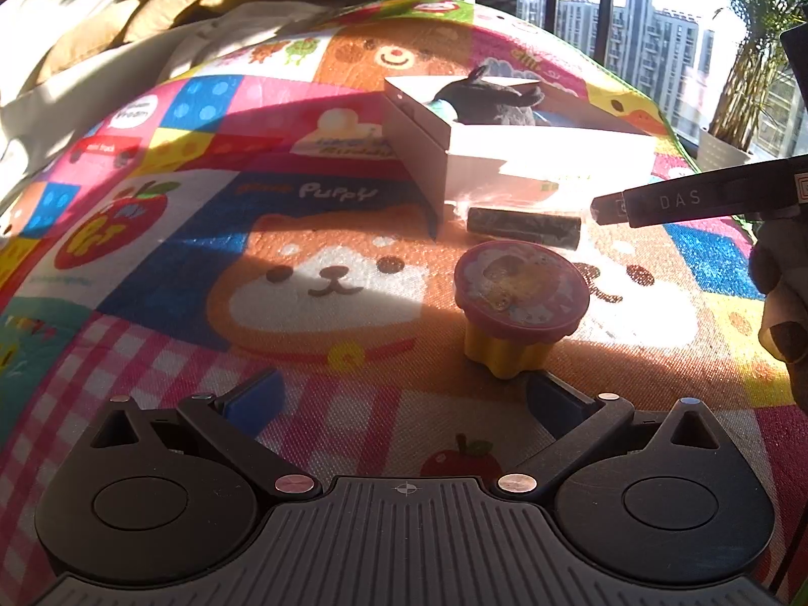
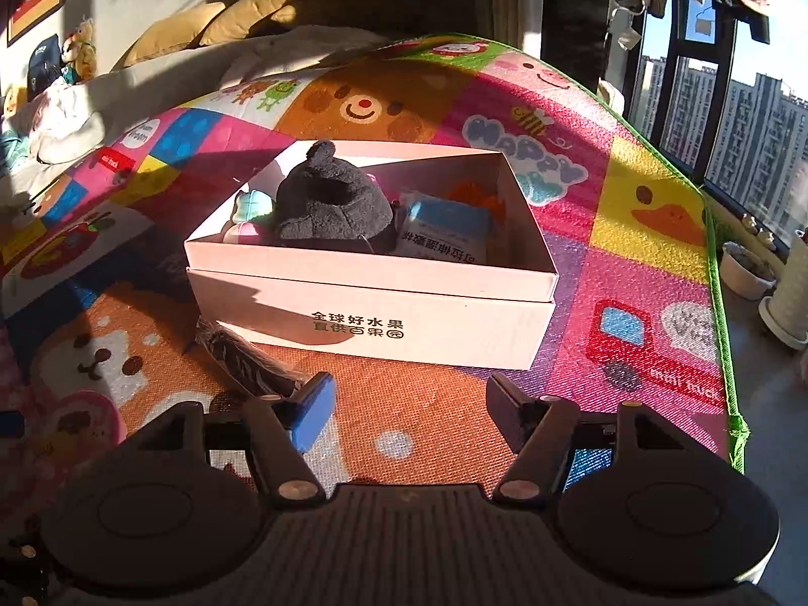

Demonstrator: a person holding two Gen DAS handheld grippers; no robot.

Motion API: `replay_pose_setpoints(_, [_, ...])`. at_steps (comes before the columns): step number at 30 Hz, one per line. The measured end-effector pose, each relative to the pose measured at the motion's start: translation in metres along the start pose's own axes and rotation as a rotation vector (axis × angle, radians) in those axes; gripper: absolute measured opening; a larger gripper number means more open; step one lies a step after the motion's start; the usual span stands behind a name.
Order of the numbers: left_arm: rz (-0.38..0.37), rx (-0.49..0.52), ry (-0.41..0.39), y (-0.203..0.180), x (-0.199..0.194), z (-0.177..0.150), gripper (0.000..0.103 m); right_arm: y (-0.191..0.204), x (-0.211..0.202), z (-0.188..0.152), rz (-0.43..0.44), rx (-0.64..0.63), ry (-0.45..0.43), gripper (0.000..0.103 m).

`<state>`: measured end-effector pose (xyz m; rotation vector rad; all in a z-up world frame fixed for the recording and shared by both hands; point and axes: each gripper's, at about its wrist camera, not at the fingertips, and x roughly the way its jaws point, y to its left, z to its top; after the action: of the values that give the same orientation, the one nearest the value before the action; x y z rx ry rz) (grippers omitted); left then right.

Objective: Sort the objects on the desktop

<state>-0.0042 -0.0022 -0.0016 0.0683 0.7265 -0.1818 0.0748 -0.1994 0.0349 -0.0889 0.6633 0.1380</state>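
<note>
A white cardboard box (image 2: 373, 320) stands on the cartoon play mat; it also shows in the left wrist view (image 1: 545, 161). It holds a black plush toy (image 2: 331, 202), a blue-and-white packet (image 2: 444, 232) and small toys. A dark wrapped roll (image 1: 522, 224) lies in front of the box, also seen in the right wrist view (image 2: 252, 361). A yellow cup with a pink lid (image 1: 520, 298) stands nearer. My left gripper (image 1: 404, 399) is open, just short of the cup. My right gripper (image 2: 409, 409) is open and empty, right of the roll; its finger (image 1: 671, 202) shows in the left wrist view.
The play mat (image 2: 651, 272) ends at a green edge on the right, with plant pots (image 2: 747, 272) and a window beyond. Yellow pillows (image 2: 227, 25) and bedding lie at the back left.
</note>
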Motion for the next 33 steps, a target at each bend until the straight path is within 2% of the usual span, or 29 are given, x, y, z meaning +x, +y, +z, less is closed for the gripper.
replay_pose_setpoints(2, [-0.002,-0.001,-0.001,0.000,0.000,0.000,0.103,0.008,-0.003,-0.001,0.072,-0.039,0.011,0.075])
replay_pose_setpoints(4, [-0.004,-0.001,-0.002,0.000,0.000,0.000,0.103,0.014,-0.003,-0.002,0.105,-0.045,0.024,0.075])
replay_pose_setpoints(8, [-0.009,-0.005,-0.004,0.001,-0.001,0.000,0.103,0.019,-0.005,0.003,0.078,-0.023,-0.003,0.074])
replay_pose_setpoints(13, [-0.010,-0.006,-0.004,0.002,-0.001,0.000,0.103,0.020,-0.013,0.012,0.249,0.021,0.023,0.074])
replay_pose_setpoints(14, [-0.010,-0.006,-0.005,0.002,-0.001,0.000,0.103,0.024,-0.009,0.013,0.264,0.027,0.046,0.069])
replay_pose_setpoints(15, [-0.010,-0.006,-0.005,0.002,-0.001,0.000,0.103,0.024,-0.003,0.014,0.279,0.038,0.068,0.057])
replay_pose_setpoints(17, [-0.010,-0.006,-0.005,0.002,-0.001,0.000,0.103,0.027,0.016,0.015,0.343,0.090,0.156,0.042])
replay_pose_setpoints(18, [-0.011,-0.007,-0.005,0.002,-0.001,-0.001,0.103,0.028,0.024,0.014,0.360,0.111,0.184,0.041])
replay_pose_setpoints(20, [-0.011,-0.007,-0.005,0.002,-0.001,-0.001,0.103,0.032,0.027,0.013,0.363,0.112,0.182,0.038])
replay_pose_setpoints(21, [-0.010,-0.006,-0.004,0.002,-0.001,-0.001,0.103,0.034,0.026,0.013,0.369,0.100,0.187,0.033])
replay_pose_setpoints(22, [-0.009,-0.004,-0.004,0.002,-0.001,0.000,0.103,0.035,0.024,0.012,0.375,0.090,0.193,0.032])
replay_pose_setpoints(27, [0.001,0.006,0.000,-0.001,0.001,0.001,0.103,0.019,0.002,0.000,0.298,0.037,0.189,0.028])
replay_pose_setpoints(30, [0.003,0.007,0.000,-0.002,0.001,0.001,0.103,0.001,-0.018,-0.009,0.288,0.019,0.199,0.027])
replay_pose_setpoints(33, [0.009,0.010,0.002,-0.002,0.001,0.001,0.103,-0.013,-0.034,-0.023,0.280,-0.053,0.225,0.029])
